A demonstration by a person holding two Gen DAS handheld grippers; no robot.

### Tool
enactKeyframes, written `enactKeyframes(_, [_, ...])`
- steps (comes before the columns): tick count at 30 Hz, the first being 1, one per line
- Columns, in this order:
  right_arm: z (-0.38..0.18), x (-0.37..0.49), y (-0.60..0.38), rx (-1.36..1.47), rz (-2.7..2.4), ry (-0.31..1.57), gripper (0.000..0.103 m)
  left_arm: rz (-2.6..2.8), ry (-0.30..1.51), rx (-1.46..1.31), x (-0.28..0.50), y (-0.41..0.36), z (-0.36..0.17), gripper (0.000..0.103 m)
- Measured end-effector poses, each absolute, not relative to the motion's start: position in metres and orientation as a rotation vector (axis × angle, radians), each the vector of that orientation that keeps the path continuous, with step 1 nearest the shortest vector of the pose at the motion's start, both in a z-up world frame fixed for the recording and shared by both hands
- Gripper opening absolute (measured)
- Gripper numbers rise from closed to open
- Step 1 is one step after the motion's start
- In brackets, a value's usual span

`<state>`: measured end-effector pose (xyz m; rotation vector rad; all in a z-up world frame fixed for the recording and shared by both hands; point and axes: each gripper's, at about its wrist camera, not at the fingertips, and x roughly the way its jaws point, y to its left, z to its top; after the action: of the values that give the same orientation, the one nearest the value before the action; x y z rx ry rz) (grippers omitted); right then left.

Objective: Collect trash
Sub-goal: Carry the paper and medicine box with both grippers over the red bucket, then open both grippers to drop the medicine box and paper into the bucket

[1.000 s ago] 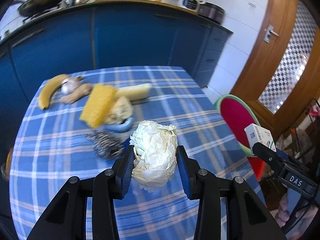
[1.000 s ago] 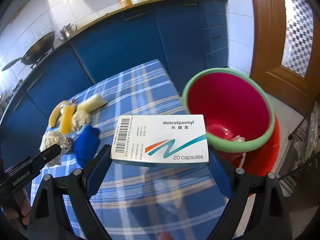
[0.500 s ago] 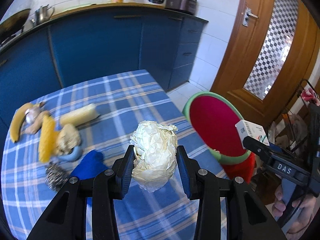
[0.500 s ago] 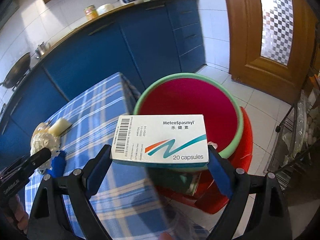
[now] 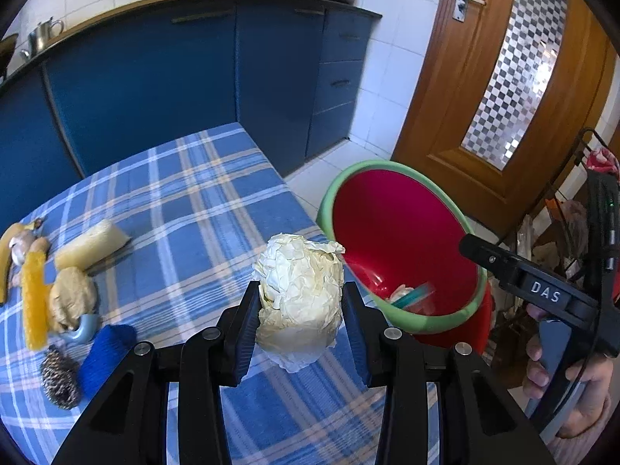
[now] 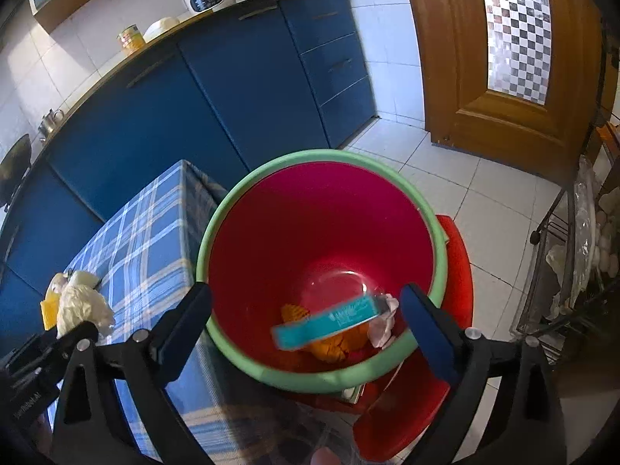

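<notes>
While the left gripper (image 5: 300,310) clamps a crumpled paper wad (image 5: 299,294) between its pads, the left wrist view places that wad above the plaid tablecloth (image 5: 186,209), short of the red bin (image 5: 403,248) and not yet over its green rim. Inside the bin, low against the near wall, lie pale scraps and a blurred teal streak. Farther from the bin on the cloth sit a blue cloth (image 5: 104,352), a steel scourer (image 5: 60,378), a yellow sponge (image 5: 34,306) and a pale block (image 5: 91,246). As I judge it, letting go from this spot would drop the wad on the table or the floor beside the bin, and the light paper could catch the rim and roll off.

From the right wrist view, the right gripper (image 6: 306,333) hangs over the bin with its fingers spread wide and holding nothing. A teal-edged box (image 6: 329,323), motion-blurred, is inside the bin mouth, apparently falling. On the bin floor are orange scraps (image 6: 333,345) and a white crumple (image 6: 381,329). The bin stands on a red stool (image 6: 457,271); a knock on the rim could tip it.
</notes>
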<state>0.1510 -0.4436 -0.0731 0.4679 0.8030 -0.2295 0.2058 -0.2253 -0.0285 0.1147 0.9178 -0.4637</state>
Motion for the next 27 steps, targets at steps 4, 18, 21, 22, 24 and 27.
enactKeyframes(4, [-0.07,0.144,-0.449,0.465,-0.233,0.784,0.096,-0.486,0.922,0.134,0.209,-0.239,-0.034,0.042])
enactKeyframes(18, [-0.057,0.103,-0.484,0.498,-0.34,0.717,0.097,-0.599,0.935,0.191,0.217,-0.307,-0.062,0.045])
enactKeyframes(21, [-0.061,0.095,-0.491,0.519,-0.364,0.714,0.097,-0.623,0.937,0.202,0.219,-0.318,-0.066,0.051])
enactKeyframes(22, [-0.062,0.093,-0.493,0.523,-0.369,0.715,0.097,-0.622,0.932,0.213,0.219,-0.321,-0.067,0.057])
enactKeyframes(24, [-0.064,0.088,-0.497,0.532,-0.376,0.718,0.097,-0.617,0.921,0.232,0.217,-0.327,-0.069,0.063])
enactKeyframes(27, [-0.067,0.082,-0.502,0.539,-0.389,0.72,0.097,-0.616,0.934,0.222,0.218,-0.326,-0.07,0.063])
